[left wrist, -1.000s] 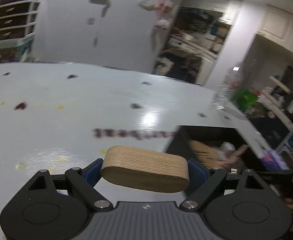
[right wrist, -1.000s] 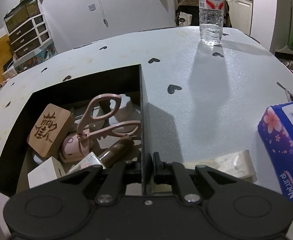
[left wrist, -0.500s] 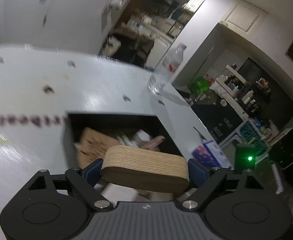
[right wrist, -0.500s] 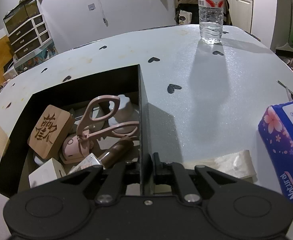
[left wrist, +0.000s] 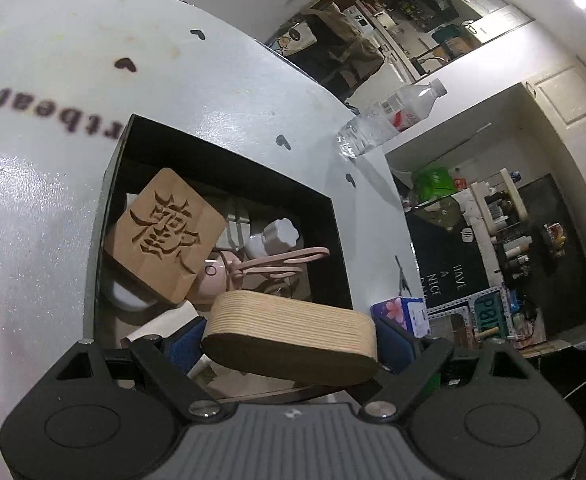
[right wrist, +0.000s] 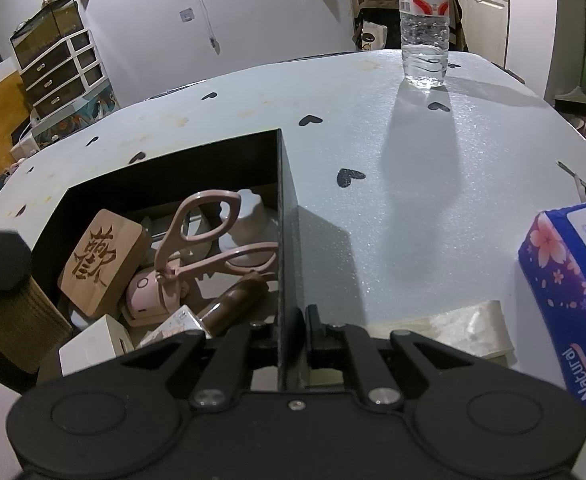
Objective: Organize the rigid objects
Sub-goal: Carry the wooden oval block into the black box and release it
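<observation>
My left gripper (left wrist: pixel 289 338) is shut on a rounded plywood block (left wrist: pixel 291 336) and holds it over the near corner of the black box (left wrist: pixel 221 156). In the box lie a carved wooden block (left wrist: pixel 165 236), pink scissors (left wrist: pixel 277 262), a white knob (left wrist: pixel 279 234) and a white carton. My right gripper (right wrist: pixel 293 320) is shut on the box's right wall (right wrist: pixel 285 216). In the right wrist view the plywood block (right wrist: pixel 17 320) and the left gripper show at the box's left edge, and the carved block (right wrist: pixel 101 260) and scissors (right wrist: pixel 197 240) lie inside.
A water bottle (right wrist: pixel 425 28) stands at the far side of the white table (right wrist: pixel 413 160). A purple tissue pack (right wrist: pixel 573 292) lies at the right, a clear plastic bag (right wrist: pixel 453 328) near my right gripper. The bottle (left wrist: pixel 389 116) also shows in the left wrist view.
My left gripper has carried the plywood block rightward from the bare table to above the box. My right gripper has kept its hold on the box wall.
</observation>
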`<state>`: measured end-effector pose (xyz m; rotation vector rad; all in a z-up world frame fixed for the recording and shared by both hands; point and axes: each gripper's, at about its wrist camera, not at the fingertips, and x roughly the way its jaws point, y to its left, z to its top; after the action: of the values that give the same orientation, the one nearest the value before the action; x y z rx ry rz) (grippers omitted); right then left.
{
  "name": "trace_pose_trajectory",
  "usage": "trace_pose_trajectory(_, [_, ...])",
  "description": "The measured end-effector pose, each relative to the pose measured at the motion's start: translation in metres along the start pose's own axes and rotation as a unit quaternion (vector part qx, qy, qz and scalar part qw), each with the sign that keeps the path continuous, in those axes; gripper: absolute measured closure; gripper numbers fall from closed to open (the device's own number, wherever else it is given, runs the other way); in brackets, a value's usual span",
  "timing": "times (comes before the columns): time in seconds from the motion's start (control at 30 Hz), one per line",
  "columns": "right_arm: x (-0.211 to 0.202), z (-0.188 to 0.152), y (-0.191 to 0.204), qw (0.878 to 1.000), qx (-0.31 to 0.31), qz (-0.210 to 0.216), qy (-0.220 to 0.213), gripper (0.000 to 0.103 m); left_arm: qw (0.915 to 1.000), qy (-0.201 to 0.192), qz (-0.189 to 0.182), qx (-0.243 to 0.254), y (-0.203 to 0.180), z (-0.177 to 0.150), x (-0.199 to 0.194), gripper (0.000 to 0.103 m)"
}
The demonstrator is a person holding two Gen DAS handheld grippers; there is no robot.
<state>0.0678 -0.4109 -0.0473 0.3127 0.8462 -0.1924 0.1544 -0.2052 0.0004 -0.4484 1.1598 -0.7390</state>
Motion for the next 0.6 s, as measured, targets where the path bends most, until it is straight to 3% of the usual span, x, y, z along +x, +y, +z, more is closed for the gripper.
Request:
trace_pose_trajectory(0.07, [-0.0001,-0.0001,0.0002,1.0,0.0,0.0,0.0,0.095,0.9998,0.005,0.02,0.003,-0.003,-0.0012,0.0019,0.013])
trace_pose_trajectory(0.17, [0.0,0.0,-0.0001,1.0,0.001,0.0,0.0,0.095,0.9988,0.01,0.049,-0.002,-0.0031,-0.0022,0.0015,0.001])
trace_pose_trajectory(0.6, [-0.0006,-0.0002,0.0016,1.0,0.0,0.0,0.0,0.095,0.9978,0.029,0.058,0.014,-0.0032,-0.0056,0.0032,0.001])
